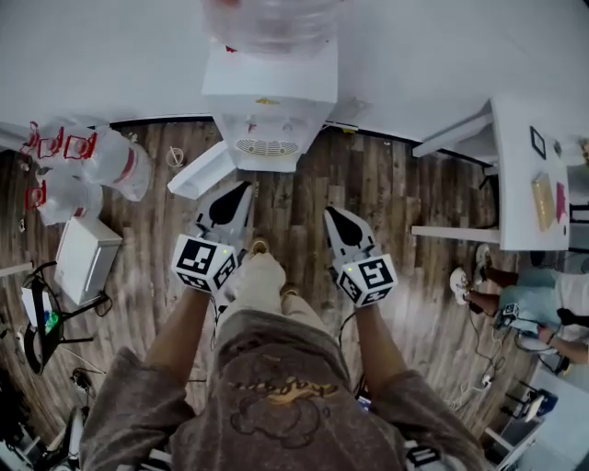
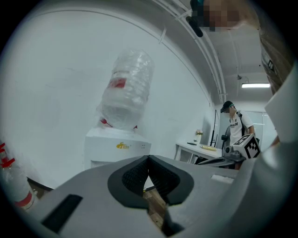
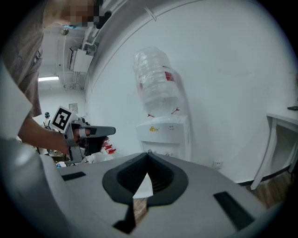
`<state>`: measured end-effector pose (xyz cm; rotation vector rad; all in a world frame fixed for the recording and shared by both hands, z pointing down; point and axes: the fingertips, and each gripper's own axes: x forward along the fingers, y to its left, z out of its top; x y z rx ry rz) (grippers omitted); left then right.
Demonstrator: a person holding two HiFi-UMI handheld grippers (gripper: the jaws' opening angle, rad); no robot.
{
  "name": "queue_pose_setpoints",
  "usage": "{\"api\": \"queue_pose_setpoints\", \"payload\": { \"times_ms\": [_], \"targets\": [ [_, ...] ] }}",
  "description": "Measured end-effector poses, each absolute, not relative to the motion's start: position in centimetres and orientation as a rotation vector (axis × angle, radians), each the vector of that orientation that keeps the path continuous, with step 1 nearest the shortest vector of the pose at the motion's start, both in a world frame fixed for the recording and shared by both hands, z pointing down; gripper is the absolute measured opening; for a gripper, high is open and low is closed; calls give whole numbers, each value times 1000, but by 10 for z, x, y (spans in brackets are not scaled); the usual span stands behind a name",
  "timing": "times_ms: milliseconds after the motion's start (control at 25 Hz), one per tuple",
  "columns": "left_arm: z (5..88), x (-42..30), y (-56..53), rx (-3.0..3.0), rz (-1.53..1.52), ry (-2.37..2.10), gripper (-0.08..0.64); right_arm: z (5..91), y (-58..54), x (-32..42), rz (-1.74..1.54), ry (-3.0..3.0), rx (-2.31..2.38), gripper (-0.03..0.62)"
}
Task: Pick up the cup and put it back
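No cup shows in any view. In the head view my left gripper [image 1: 243, 189] and my right gripper [image 1: 330, 212] are held side by side over the wooden floor. Both point at a white water dispenser [image 1: 267, 110] that carries a clear bottle [image 1: 271, 23]. The left gripper [image 2: 149, 158] is shut with nothing between its black pads. The right gripper [image 3: 149, 153] is also shut and empty. The dispenser [image 2: 116, 145] and its bottle [image 2: 126, 90] stand ahead in the left gripper view, and the same dispenser [image 3: 164, 135] stands ahead in the right gripper view.
Several empty water bottles [image 1: 92, 161] and a white box [image 1: 85, 258] lie on the floor at the left. A white table [image 1: 525, 175] stands at the right, with a person [image 1: 520, 299] beside it. A white wall runs behind the dispenser.
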<state>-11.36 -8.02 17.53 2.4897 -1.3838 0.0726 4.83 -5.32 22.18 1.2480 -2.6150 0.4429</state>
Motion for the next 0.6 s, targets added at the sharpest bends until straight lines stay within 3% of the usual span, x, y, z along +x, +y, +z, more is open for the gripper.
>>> {"api": "queue_pose_setpoints", "payload": {
  "times_ms": [600],
  "targets": [
    [337, -108, -132, 2526, 108, -1377, 3, 377, -109, 58, 412, -2636, 1270, 2]
  ]
}}
